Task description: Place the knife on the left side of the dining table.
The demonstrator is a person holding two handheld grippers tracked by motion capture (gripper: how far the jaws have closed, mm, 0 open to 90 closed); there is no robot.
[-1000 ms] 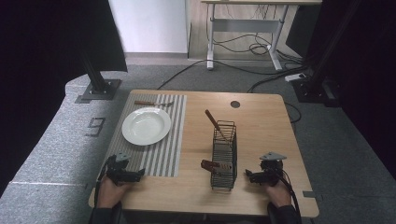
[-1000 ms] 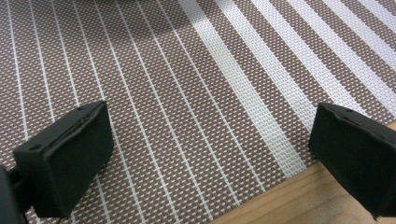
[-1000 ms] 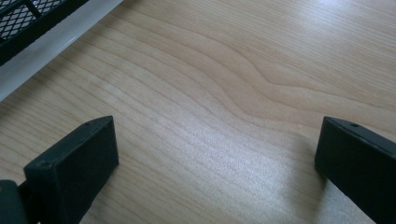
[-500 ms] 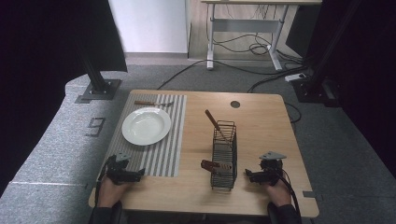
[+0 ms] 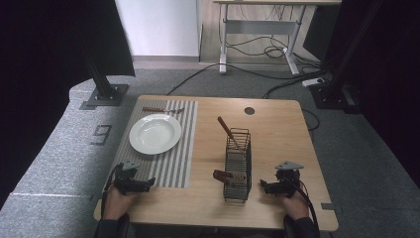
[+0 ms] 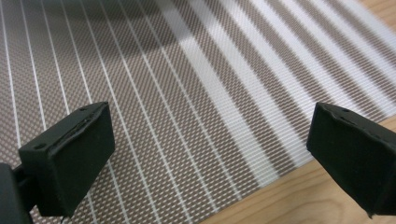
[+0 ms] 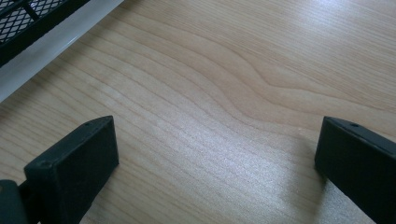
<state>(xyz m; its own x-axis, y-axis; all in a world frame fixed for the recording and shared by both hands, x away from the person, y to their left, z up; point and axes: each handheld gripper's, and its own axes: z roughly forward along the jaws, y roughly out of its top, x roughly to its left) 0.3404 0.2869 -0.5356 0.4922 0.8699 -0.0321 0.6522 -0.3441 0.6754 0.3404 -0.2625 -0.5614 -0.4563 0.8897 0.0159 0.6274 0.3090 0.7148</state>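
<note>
Tools: left tool [image 5: 147, 185] and right tool [image 5: 264, 187] gape empty, low on worktop [image 5: 277, 129]; lift clear before reaching.

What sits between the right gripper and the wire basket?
Nothing visible: the right gripper, jaws open, rests on bare table just right of the wire basket, with only wood between them.

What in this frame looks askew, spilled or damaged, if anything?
Nothing is spilled or broken. The white plate sits squarely on the striped placemat, with one utensil laid flat beyond it. The only untidy part is the wire basket: one brown-handled utensil leans out of its far end, another pokes through its left side.
</note>
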